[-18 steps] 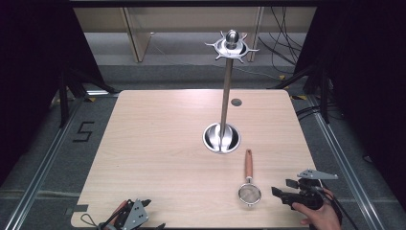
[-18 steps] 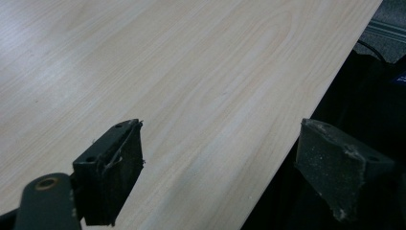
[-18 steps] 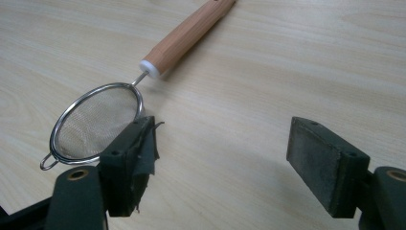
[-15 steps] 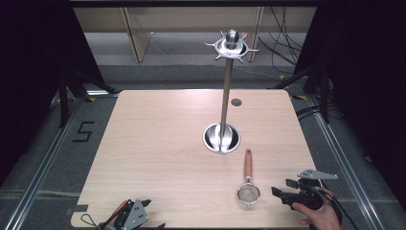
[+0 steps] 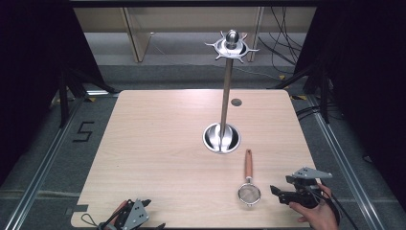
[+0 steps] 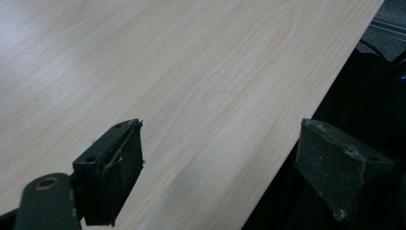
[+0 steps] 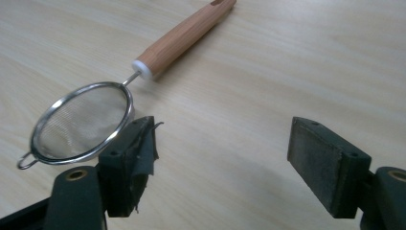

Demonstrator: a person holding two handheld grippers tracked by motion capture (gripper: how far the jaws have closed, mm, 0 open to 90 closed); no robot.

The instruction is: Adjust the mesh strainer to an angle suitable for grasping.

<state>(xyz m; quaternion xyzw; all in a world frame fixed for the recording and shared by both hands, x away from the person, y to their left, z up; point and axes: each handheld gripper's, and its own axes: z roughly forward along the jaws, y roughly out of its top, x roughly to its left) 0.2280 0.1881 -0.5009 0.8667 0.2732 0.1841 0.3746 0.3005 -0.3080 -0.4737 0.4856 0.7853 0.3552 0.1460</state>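
Small mesh strainer (image 5: 249, 191) lies flat on the tabletop (image 5: 158, 143), near-right area, just near of the stand's round base (image 5: 221, 138). Long axis runs near-to-far: mesh bowl (image 5: 249, 195) at the near end, wooden handle (image 5: 248, 165) pointing far toward the base, tilted only slightly off straight

Right gripper (image 5: 276, 193) sits just right of the bowl, low over the tabletop near the near edge, jaws pointing left at the strainer. So the strainer lies left of the jaws, and the handle is left and a bit farther out. Right gripper view agrees: bowl rim (image 7: 81, 122) right at the tip of the jaw on that view's left, looks apart from it but too close to be sure, handle (image 7: 184, 36) running away up the frame. Gap between the jaws is over bare wood, not over the strainer

Right jaws: spread wide, holding nothing. Left gripper (image 5: 134, 218) is at the near-left edge, well apart from the strainer; in the left gripper view its jaws are also wide apart and empty, straddling the tabletop edge (image 6: 292, 139)

Right hand (image 5: 318, 215) is clearly the nearer one. Judgement: the grasp turns on shifting the jaws left and far so they straddle the handle across its width, since the handle axis is roughly crosswise to the jaws' current heading. Stand top with hooks (image 5: 231, 46) is free, likely the hang target
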